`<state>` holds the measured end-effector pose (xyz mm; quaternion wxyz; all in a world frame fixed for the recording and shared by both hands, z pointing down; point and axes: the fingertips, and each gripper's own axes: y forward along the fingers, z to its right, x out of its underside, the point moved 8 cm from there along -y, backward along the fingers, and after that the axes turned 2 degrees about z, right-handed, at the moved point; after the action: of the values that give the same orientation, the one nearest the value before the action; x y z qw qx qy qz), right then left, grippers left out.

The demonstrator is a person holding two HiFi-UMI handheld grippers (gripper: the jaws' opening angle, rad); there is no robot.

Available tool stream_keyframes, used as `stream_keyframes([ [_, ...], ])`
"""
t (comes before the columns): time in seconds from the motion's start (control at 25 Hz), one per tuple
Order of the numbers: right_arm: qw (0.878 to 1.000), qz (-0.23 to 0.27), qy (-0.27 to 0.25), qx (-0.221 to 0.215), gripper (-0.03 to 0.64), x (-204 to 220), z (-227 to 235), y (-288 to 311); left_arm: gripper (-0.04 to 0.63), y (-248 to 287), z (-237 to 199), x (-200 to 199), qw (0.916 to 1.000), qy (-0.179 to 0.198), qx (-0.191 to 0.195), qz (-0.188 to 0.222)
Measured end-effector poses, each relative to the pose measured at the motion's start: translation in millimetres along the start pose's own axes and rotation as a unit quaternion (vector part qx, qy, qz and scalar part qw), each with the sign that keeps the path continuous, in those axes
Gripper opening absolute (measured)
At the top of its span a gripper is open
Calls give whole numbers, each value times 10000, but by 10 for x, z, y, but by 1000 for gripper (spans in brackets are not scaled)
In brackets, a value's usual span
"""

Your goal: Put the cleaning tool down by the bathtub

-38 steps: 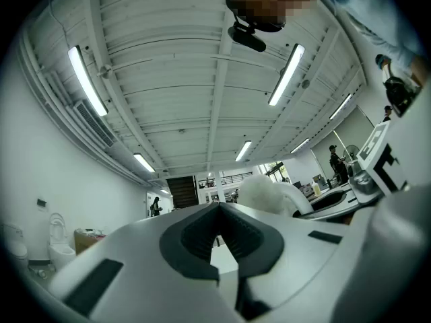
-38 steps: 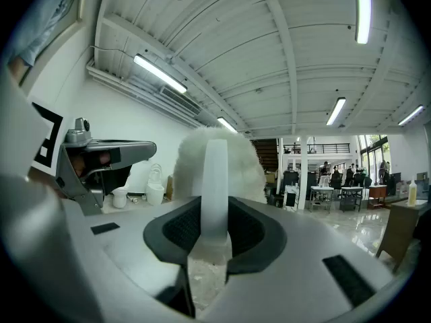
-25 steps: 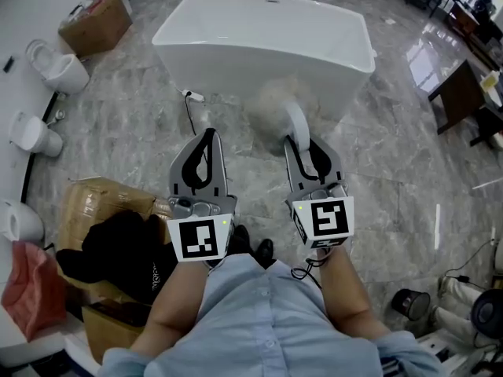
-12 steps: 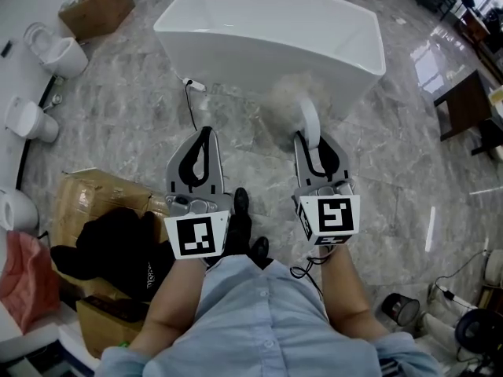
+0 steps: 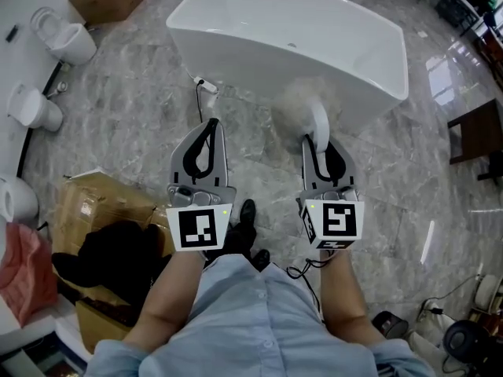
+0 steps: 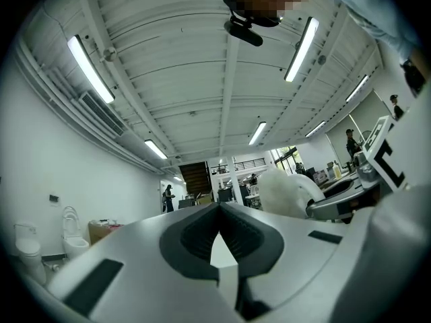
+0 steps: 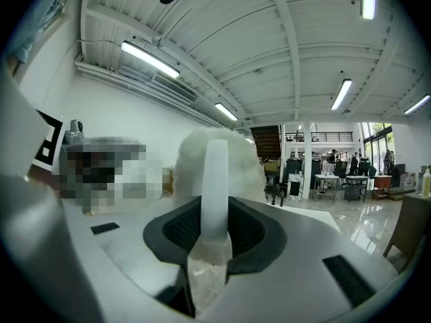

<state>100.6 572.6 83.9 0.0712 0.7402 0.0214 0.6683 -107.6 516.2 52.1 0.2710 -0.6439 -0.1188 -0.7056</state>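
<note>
Right gripper (image 5: 319, 149): my jaws are closed on the duster (image 5: 308, 110), pads pressing the lower end of its handle (image 7: 216, 170). The handle stands upright between them and the fluffy head (image 7: 237, 155) rises beyond the tips.

Left gripper (image 5: 210, 128): jaws together, tips meeting, nothing between them. It rides beside the right one, apart from it.

Location of the tool: carried in front of me above the floor (image 5: 134, 124). In the head view the head sits just short of the near wall of the tub (image 5: 236, 57). I cannot tell whether fluff touches that wall. The tool is not yet set down.

Handling, in my judgement:
- Light overall; the head is soft and will give on contact, so it needs no cushioning.
- The handle looks stiff, smooth plastic and could pivot or slip in the pads if I tilt it sharply.
- The correct hold is the handle, as now; the fluff offers no firm purchase.

Hazard: a plug and cable (image 5: 206, 87) lie on the floor beside the tub, left of the likely drop spot.
</note>
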Motion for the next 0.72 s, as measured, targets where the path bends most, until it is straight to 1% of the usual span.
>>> stream_keyframes([
  [0.36, 9999, 49, -110, -100, 106, -239, 104, 972, 15, 846, -506, 131, 9999, -25, -109, 114],
  [0.72, 9995, 155, -221, -178, 106, -376, 74, 1628, 15, 1332, -896, 250, 9996, 3, -195, 215],
])
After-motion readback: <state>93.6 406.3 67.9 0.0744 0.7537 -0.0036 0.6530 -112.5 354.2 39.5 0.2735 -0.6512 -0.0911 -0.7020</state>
